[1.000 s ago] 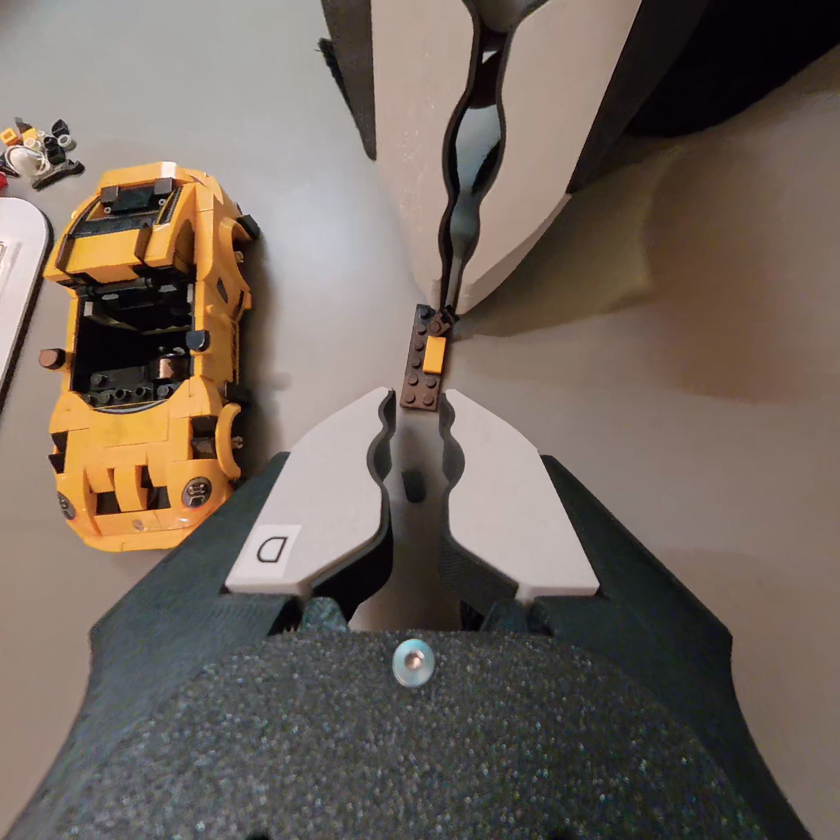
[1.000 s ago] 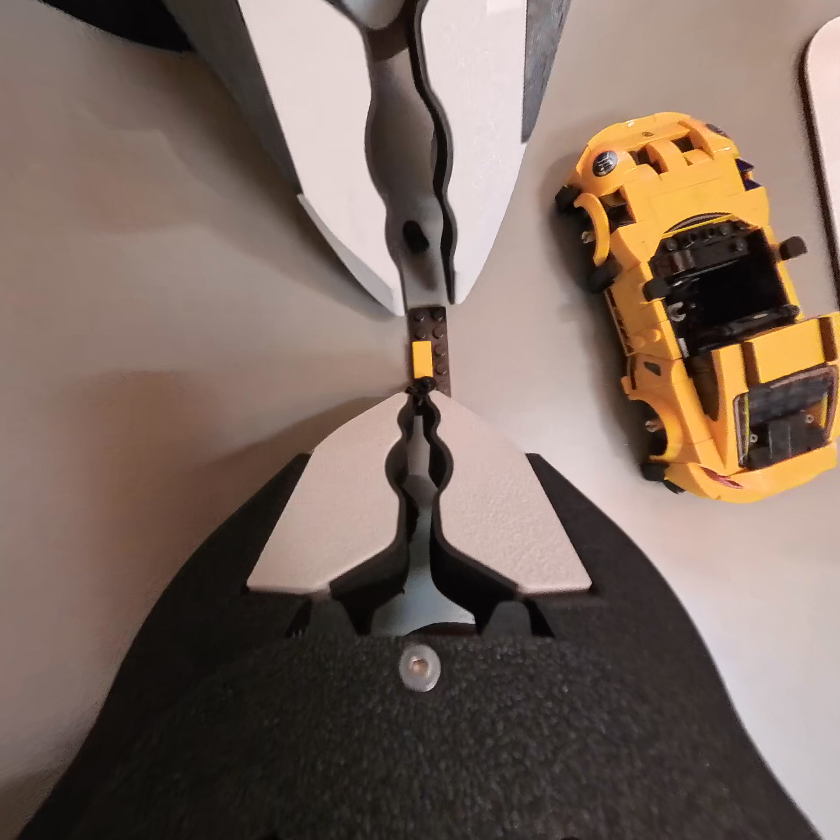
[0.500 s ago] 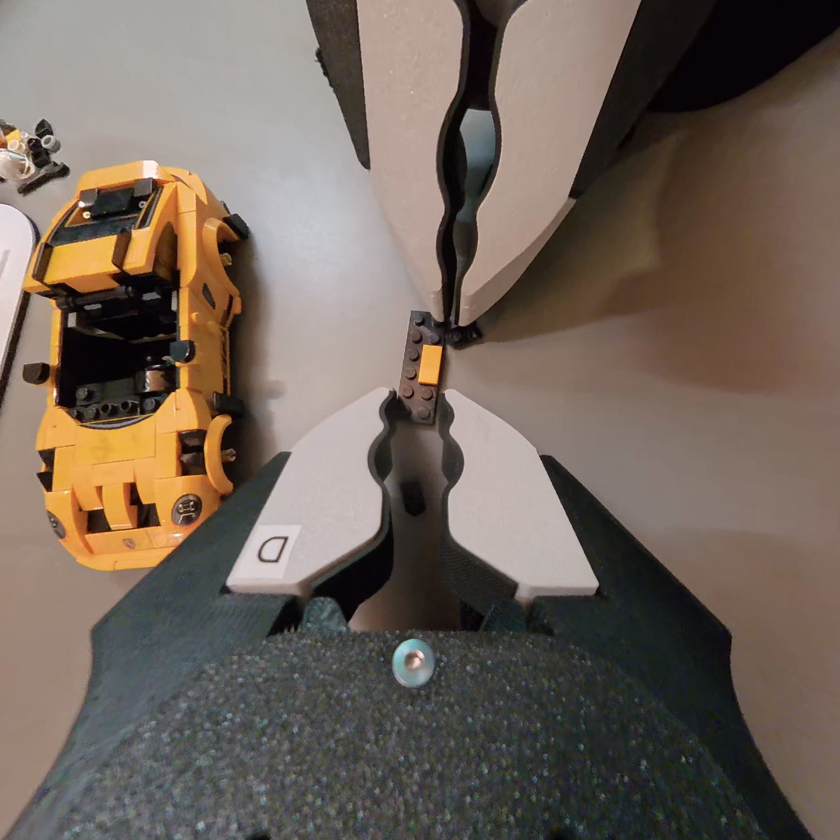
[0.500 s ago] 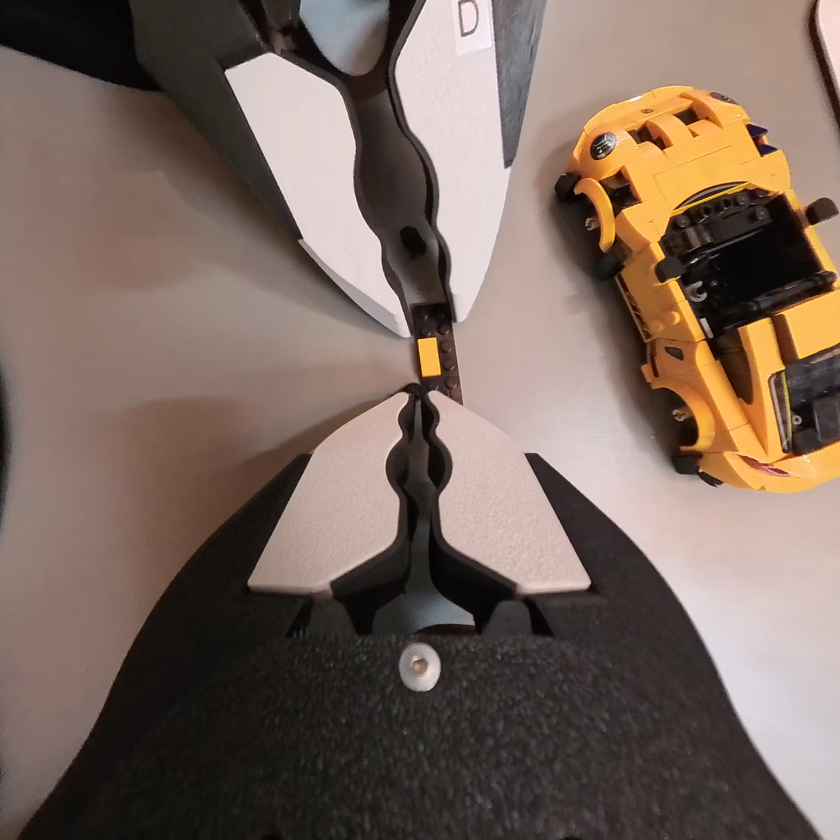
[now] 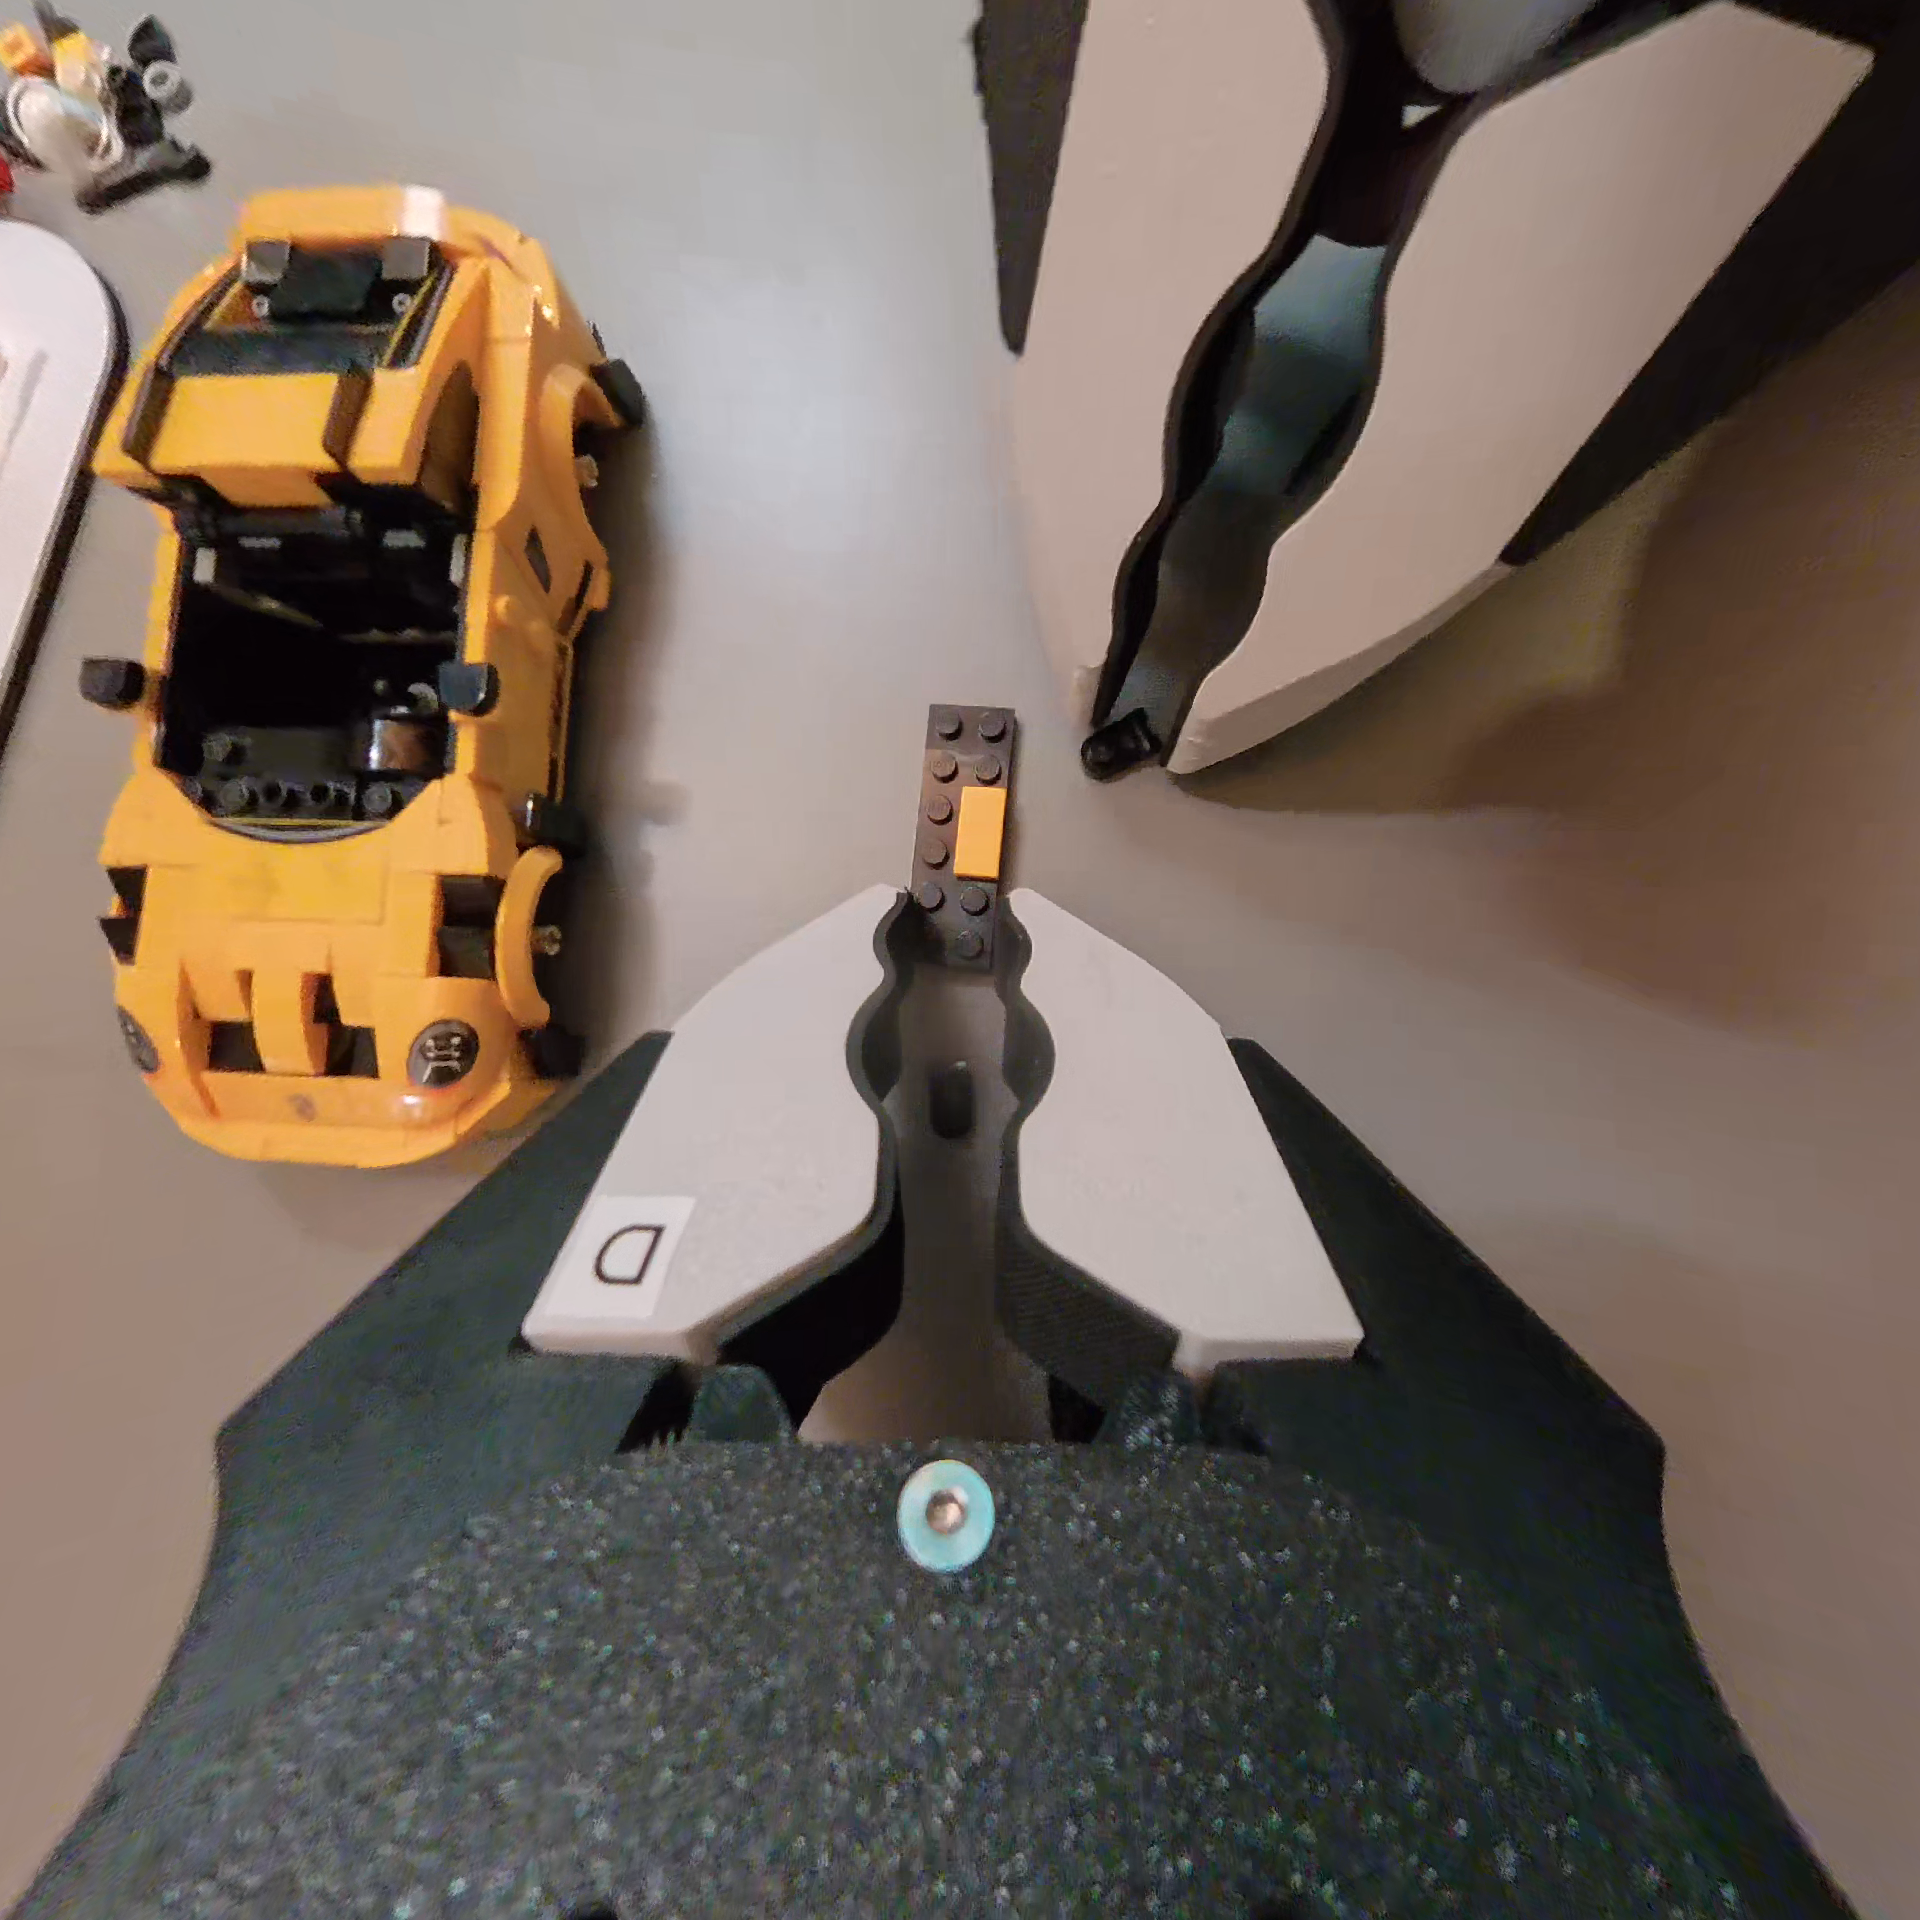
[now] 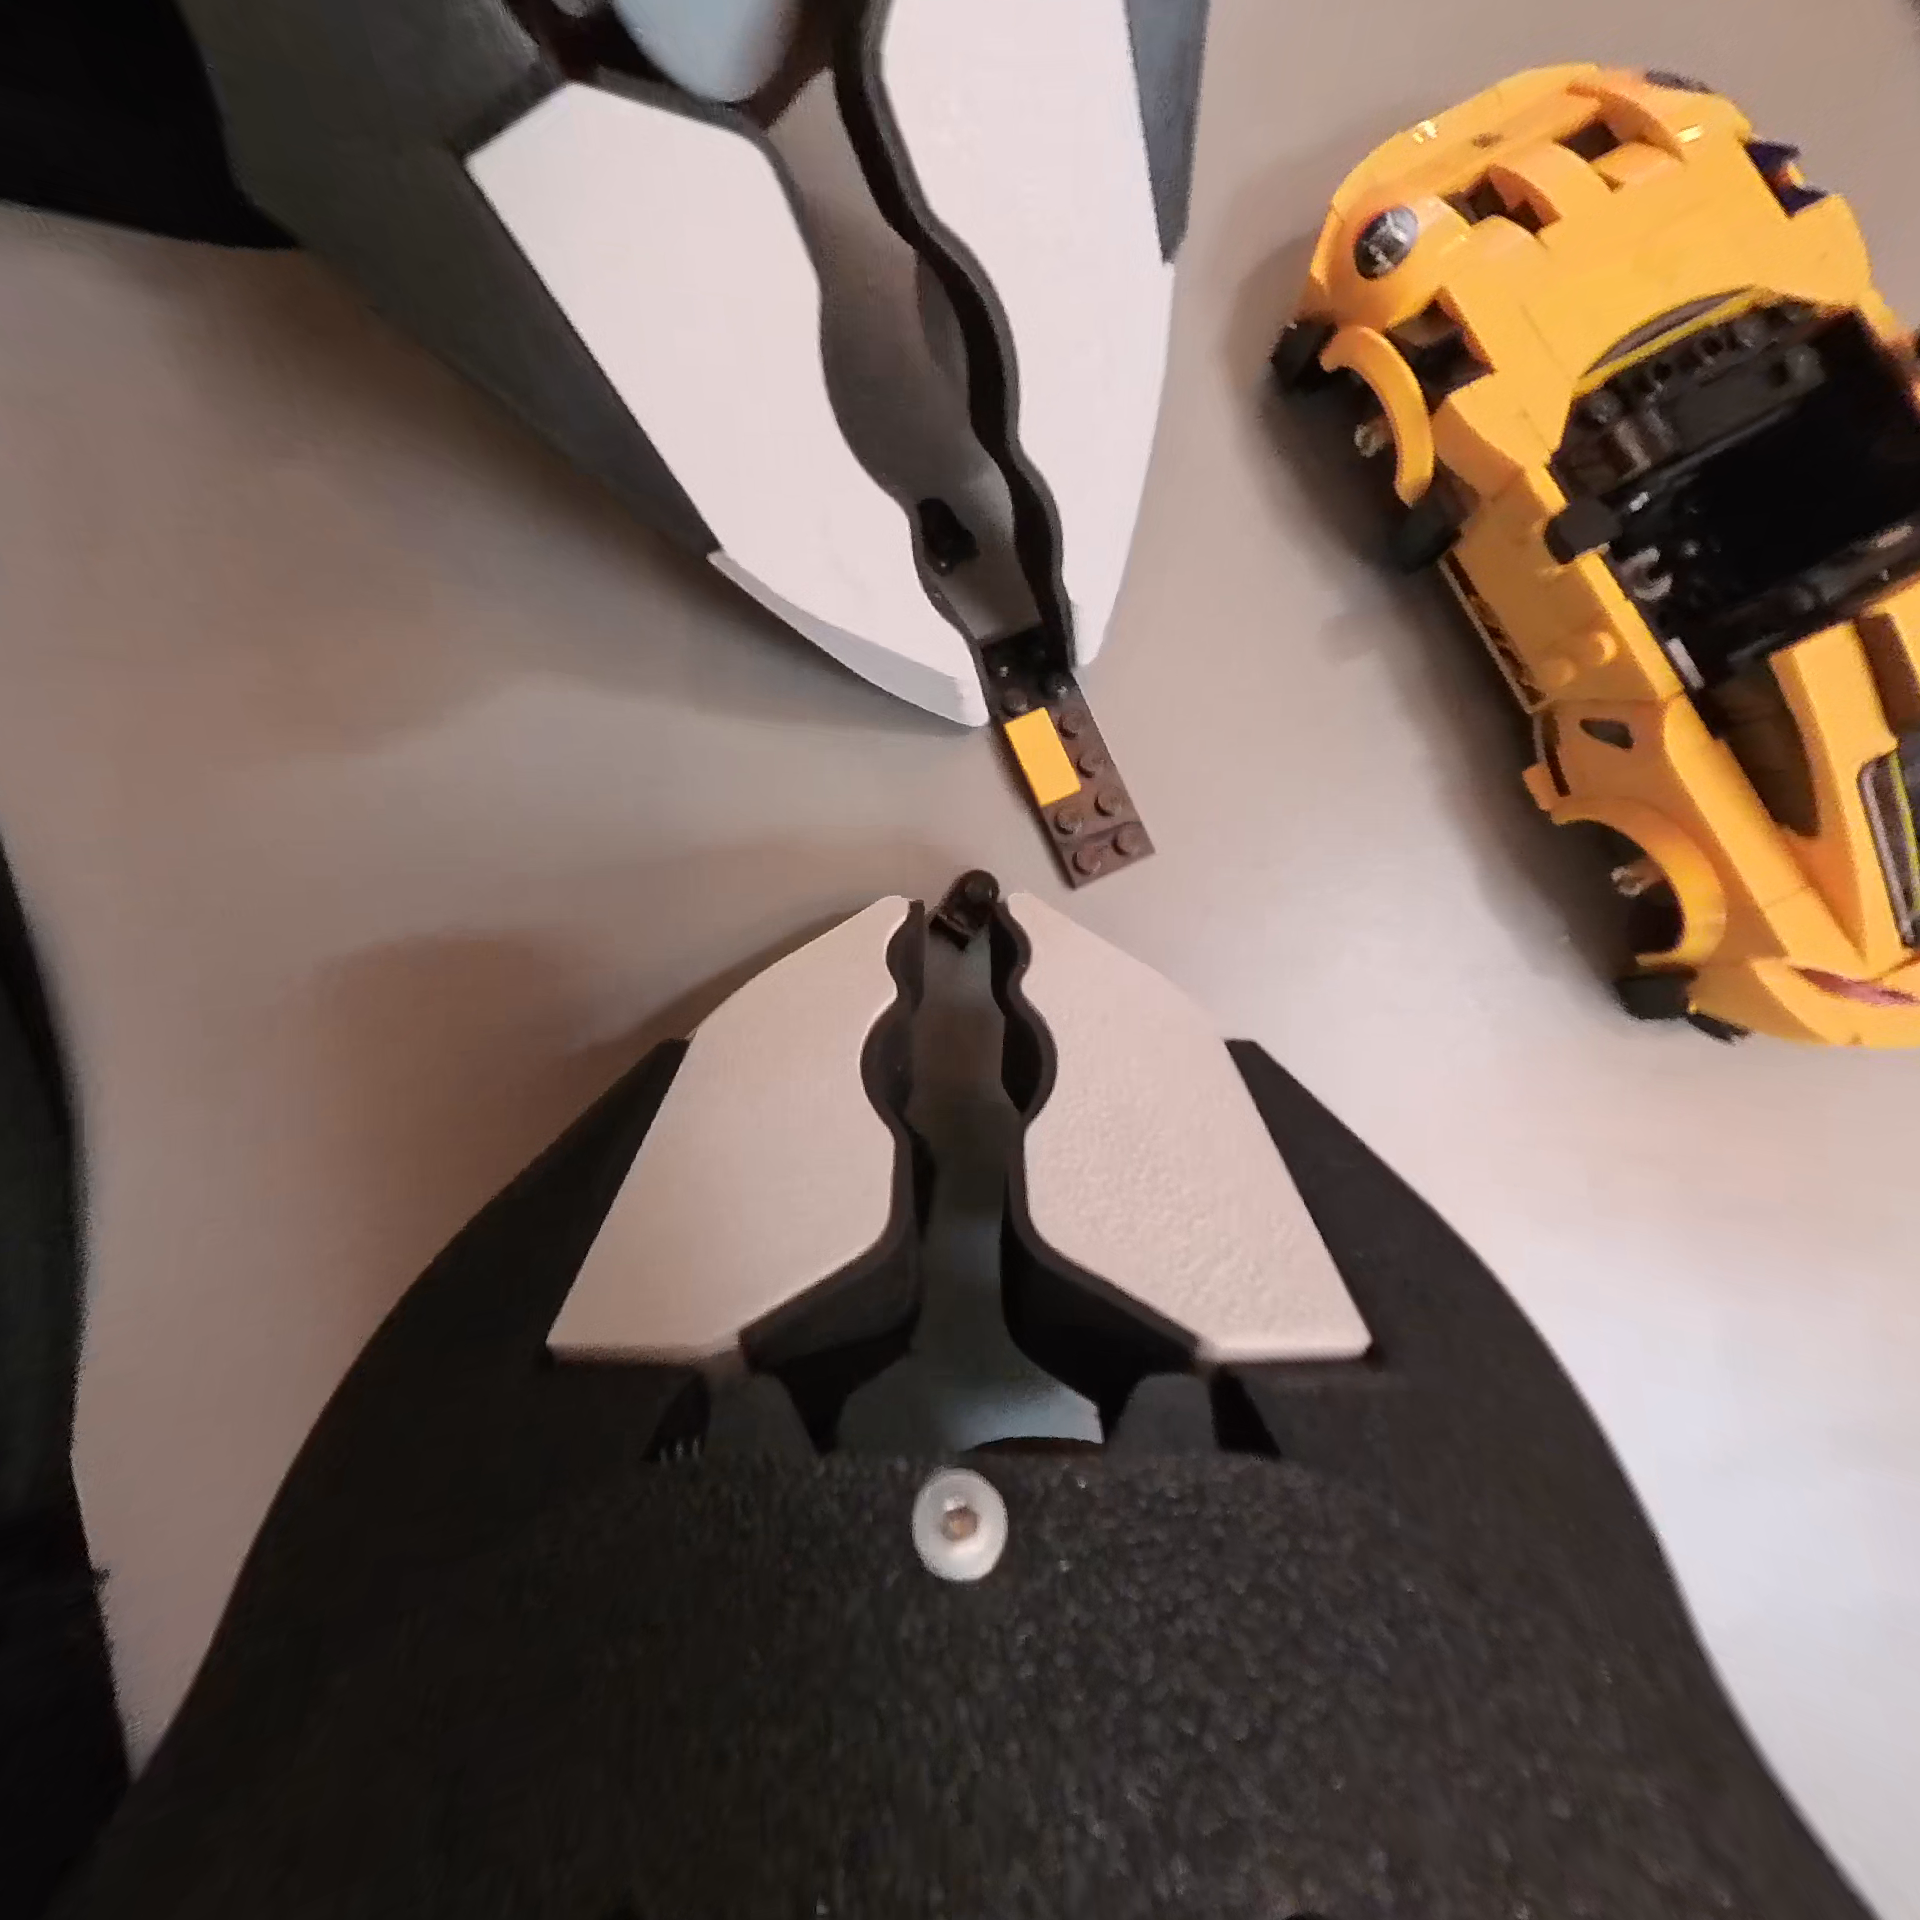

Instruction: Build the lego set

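My left gripper (image 5: 956,914) is shut on the near end of a long black plate (image 5: 966,821) with an orange tile (image 5: 979,831) on top. The plate lies low over the grey table. My right gripper (image 6: 961,914) is shut on a small black piece (image 6: 966,899) at its tips. In the left wrist view the right gripper (image 5: 1132,738) and its piece (image 5: 1117,743) stand just right of the plate's far end, apart from it. In the right wrist view the left gripper (image 6: 1023,675) holds the plate (image 6: 1081,779) opposite me.
A yellow lego car (image 5: 343,675) with an open black cockpit lies left of the plate; it also shows in the right wrist view (image 6: 1621,540). Several loose small pieces (image 5: 94,104) lie beyond it. A white tray edge (image 5: 42,395) is at far left. My hands' fingertips stand some 4 centimetres from each other.
My right gripper has drawn back and to the side from the plate's far end, still holding the small black piece. It has also opened slightly. The plate stays in the left gripper.
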`<action>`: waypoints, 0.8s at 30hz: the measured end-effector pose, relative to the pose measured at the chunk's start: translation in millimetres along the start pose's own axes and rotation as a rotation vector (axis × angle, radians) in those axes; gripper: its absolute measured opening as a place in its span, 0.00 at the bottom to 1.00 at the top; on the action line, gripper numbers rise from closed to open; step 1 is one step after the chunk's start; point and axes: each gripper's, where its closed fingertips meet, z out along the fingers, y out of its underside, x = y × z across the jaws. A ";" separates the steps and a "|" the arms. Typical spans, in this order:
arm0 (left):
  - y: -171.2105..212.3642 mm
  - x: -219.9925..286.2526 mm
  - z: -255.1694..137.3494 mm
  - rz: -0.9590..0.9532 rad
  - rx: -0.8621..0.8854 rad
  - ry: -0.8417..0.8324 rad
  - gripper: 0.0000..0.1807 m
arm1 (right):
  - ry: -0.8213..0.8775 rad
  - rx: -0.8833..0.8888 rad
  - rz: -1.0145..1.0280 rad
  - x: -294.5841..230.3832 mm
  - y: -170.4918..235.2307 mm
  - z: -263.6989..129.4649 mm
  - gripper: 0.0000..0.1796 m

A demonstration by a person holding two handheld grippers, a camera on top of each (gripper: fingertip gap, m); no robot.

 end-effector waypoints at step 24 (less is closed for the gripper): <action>-1.4 24.0 -3.2 -0.099 -0.004 0.137 0.09 | 0.137 0.024 0.174 13.2 -4.6 -2.4 0.04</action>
